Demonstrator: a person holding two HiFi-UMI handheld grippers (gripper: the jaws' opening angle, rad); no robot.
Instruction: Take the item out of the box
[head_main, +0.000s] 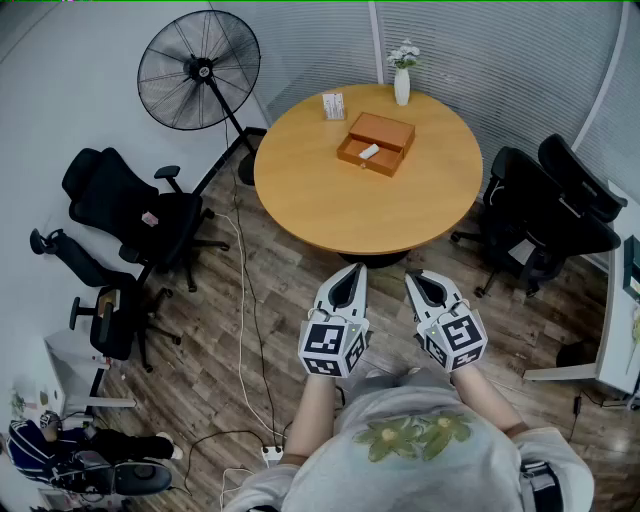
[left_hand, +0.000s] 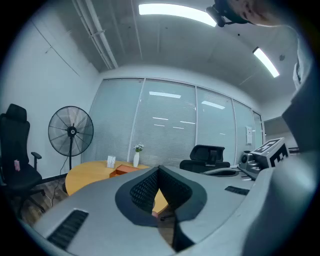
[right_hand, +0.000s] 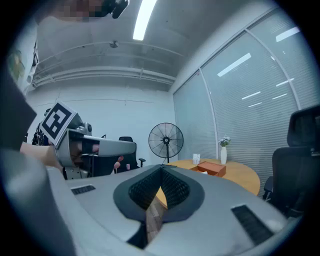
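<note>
An orange-brown box (head_main: 375, 143) lies open on the round wooden table (head_main: 330, 200), with a small white item (head_main: 369, 151) in its lower tray. Both grippers hover over the floor in front of the person, short of the table's near edge. My left gripper (head_main: 350, 273) is shut with nothing in it, and my right gripper (head_main: 419, 281) is shut and empty too. In the left gripper view the jaws (left_hand: 159, 169) meet at the tips, with the box (left_hand: 123, 171) far beyond. The right gripper view shows its tips (right_hand: 161, 170) closed and the box (right_hand: 212, 168) far off.
A white vase with flowers (head_main: 402, 82) and a small card stand (head_main: 333, 105) sit at the table's far side. A standing fan (head_main: 198, 70) is at the back left. Black office chairs (head_main: 135, 215) (head_main: 545, 205) flank the table. Cables (head_main: 250, 330) run across the wooden floor.
</note>
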